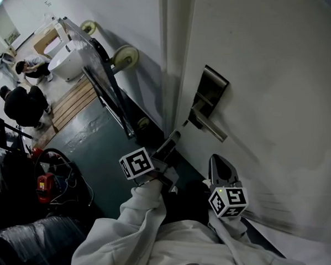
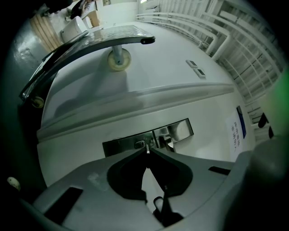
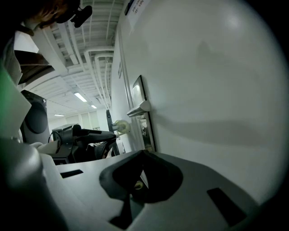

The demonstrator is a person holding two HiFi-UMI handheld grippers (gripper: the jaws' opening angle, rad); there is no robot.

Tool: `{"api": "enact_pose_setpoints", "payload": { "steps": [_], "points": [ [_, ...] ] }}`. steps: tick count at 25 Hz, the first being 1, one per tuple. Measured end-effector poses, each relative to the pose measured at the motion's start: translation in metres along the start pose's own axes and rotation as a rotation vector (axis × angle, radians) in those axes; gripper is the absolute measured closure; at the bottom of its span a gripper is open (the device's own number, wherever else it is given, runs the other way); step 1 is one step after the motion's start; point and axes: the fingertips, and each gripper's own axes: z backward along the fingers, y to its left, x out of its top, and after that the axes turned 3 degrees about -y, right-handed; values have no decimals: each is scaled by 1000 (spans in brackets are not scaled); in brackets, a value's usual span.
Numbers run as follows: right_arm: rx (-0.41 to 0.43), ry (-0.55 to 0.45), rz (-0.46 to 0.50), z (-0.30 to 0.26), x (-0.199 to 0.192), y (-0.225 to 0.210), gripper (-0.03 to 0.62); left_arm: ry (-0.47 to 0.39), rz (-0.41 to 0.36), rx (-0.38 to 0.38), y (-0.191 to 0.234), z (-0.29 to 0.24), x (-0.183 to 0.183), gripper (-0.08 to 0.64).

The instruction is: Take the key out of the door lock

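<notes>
The white door carries a metal lock plate with a lever handle. My left gripper points up at the plate's lower end, a short gap below it. In the left gripper view its jaws are shut on a thin metal key, seen edge on between the tips. The lock plate and its keyhole lie just beyond, with the handle to the right. Whether the key touches the keyhole I cannot tell. My right gripper hangs lower right beside the door, shut and empty.
A wheeled metal cart leans against the wall left of the door frame, one wheel high up. On the dark floor at left lie a red device and cables. People stand far left. A notice is stuck on the door.
</notes>
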Motion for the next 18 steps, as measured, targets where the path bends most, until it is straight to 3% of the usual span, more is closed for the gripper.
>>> {"api": "enact_pose_setpoints", "payload": {
  "steps": [10,18],
  "points": [
    [57,8,2,-12,1,9,540,-16,-245,23,-11,14,19,534],
    [90,9,1,-23,3,12,540,-3,-705,92,-32,21,36,534]
  ]
}}
